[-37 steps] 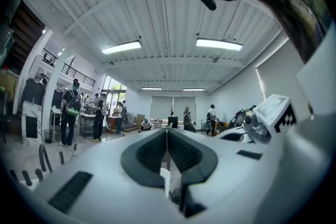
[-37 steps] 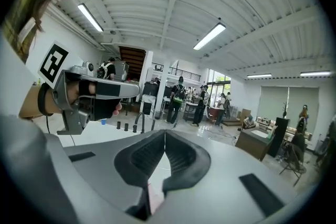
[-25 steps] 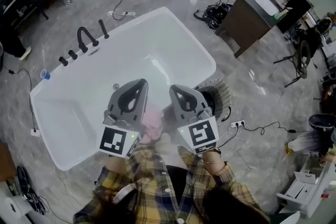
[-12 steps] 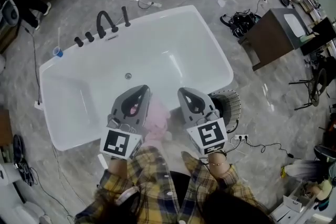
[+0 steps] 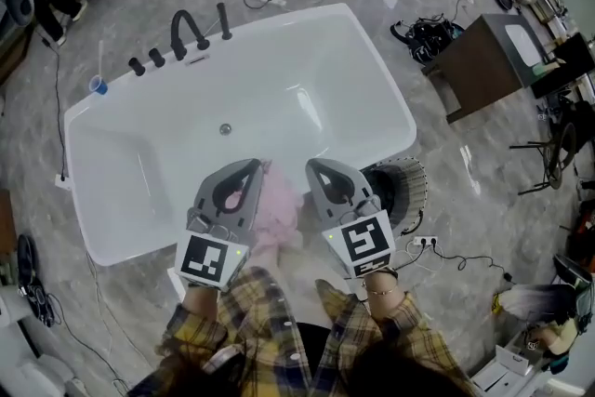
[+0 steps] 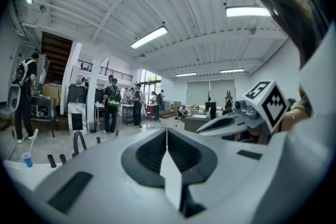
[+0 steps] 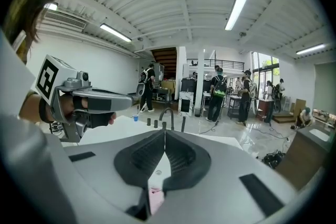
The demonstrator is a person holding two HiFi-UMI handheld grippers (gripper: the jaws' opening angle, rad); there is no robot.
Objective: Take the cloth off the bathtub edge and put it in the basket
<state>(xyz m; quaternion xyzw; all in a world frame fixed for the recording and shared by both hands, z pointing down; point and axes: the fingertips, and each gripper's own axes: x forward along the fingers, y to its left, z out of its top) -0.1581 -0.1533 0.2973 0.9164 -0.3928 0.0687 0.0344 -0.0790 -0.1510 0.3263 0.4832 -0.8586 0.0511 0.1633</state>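
Note:
A pink cloth (image 5: pixel 276 211) lies bunched on the near edge of the white bathtub (image 5: pixel 372 70). In the head view my left gripper (image 5: pixel 252 165) is held just left of the cloth, jaws shut and holding nothing. To the cloth's right is my right gripper (image 5: pixel 315 165), also shut and holding nothing. A round white basket (image 5: pixel 405 178) with a dark inside stands on the floor against the tub's near right side, just beyond the right gripper. Seen from the left gripper view, the left gripper (image 6: pixel 167 131) shows its jaws closed. Below the closed right gripper (image 7: pixel 164 135) a sliver of pink cloth (image 7: pixel 156 198) shows.
A black faucet (image 5: pixel 188 31) with knobs stands on the tub's far edge. A blue cup (image 5: pixel 97 86) sits on the floor to the left. A brown cabinet (image 5: pixel 483 60), a cable heap (image 5: pixel 426 36) and a power strip (image 5: pixel 423 244) lie to the right. Several people stand in the far background.
The view has swung so the tub sits more squarely ahead. Both grippers stay shut on either side of the pink cloth, nearly unmoved relative to it.

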